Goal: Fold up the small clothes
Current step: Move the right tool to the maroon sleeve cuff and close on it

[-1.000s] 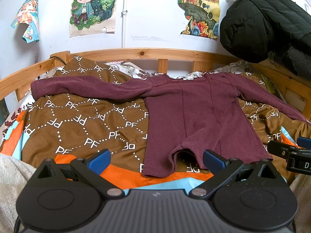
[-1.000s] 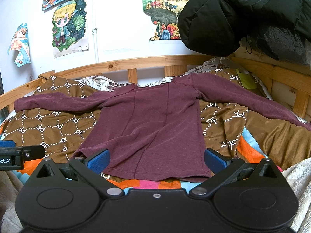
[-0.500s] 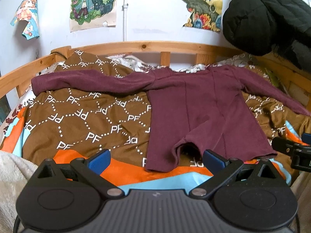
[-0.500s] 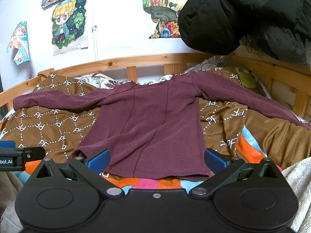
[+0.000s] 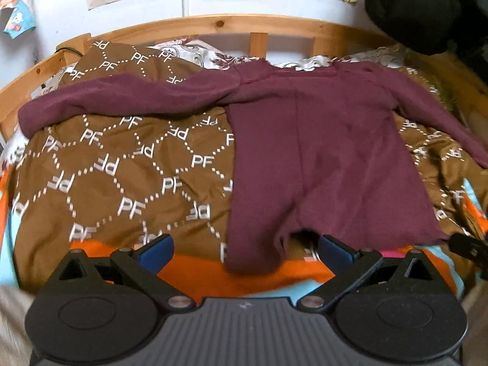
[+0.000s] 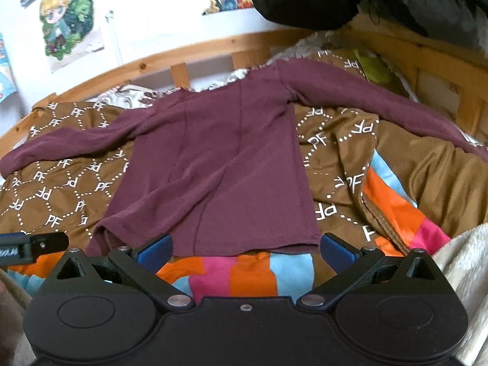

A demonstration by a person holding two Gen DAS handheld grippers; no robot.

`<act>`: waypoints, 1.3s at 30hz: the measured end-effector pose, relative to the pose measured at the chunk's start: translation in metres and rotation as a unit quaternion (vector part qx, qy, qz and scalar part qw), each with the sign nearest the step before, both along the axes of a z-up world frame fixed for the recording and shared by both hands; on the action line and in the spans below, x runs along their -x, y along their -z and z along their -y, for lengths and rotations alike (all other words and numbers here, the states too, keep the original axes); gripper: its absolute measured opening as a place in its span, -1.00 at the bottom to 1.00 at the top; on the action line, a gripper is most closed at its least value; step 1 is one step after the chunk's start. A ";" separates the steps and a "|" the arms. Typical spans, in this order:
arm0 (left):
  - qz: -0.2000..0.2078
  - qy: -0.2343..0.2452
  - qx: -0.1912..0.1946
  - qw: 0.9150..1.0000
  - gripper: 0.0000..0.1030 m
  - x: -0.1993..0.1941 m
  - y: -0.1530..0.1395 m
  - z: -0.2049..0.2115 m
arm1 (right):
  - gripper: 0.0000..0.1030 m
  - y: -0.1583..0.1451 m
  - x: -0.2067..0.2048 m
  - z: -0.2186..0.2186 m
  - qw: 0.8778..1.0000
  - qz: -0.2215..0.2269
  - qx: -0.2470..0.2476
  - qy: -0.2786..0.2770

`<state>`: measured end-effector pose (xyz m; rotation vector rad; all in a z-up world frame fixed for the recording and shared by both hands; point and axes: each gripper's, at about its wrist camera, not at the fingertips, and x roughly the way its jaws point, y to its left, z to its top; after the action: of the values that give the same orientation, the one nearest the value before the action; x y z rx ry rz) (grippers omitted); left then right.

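On the bed, a maroon long-sleeved top (image 5: 320, 152) is laid flat on a brown patterned quilt (image 5: 122, 167), sleeves spread to either side, neckline toward the wooden headboard (image 5: 213, 26). The hem lies nearest both cameras; its left corner is rucked, with a small arch lifted off the quilt.

Left tongs (image 5: 245, 248): spread wide, nothing held, set just short of the hem's left corner. Right tongs (image 6: 245, 248): likewise spread and empty, framing the hem's right half in the right wrist view.

Step judged in hand: approach to the hem for a first fold. No fold is yet made.

Notes for doing it well:
- Each corner is best pinched through both fabric layers, so that front and back travel together.
- The rucked left corner should be flattened or gripped beyond the wrinkle; otherwise a crease is likely carried into the fold.
- The quilt beneath is soft and creased; a shallow pinch is advised so that quilt cloth is not caught.
- Both sides are best lifted evenly.
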<state>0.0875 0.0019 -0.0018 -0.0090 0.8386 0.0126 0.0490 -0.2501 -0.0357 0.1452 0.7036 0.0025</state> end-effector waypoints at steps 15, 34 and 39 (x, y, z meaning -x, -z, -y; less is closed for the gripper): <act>0.018 0.063 -0.030 0.997 0.99 -0.109 0.021 0.039 | 0.99 -0.016 -0.083 0.089 0.986 0.042 -0.085 0.139; -0.041 0.052 0.043 0.997 0.99 -0.127 0.066 0.022 | 0.97 0.024 -0.121 0.228 0.873 0.111 -0.137 0.455; -0.044 0.058 0.044 0.996 0.99 -0.127 0.068 0.025 | 0.51 0.033 -0.125 0.243 0.843 0.109 -0.119 0.513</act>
<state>0.2148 -0.0227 -0.0703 -0.0433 0.9262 -0.1344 0.1744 -0.4934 -0.0687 0.7404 0.3232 -0.9173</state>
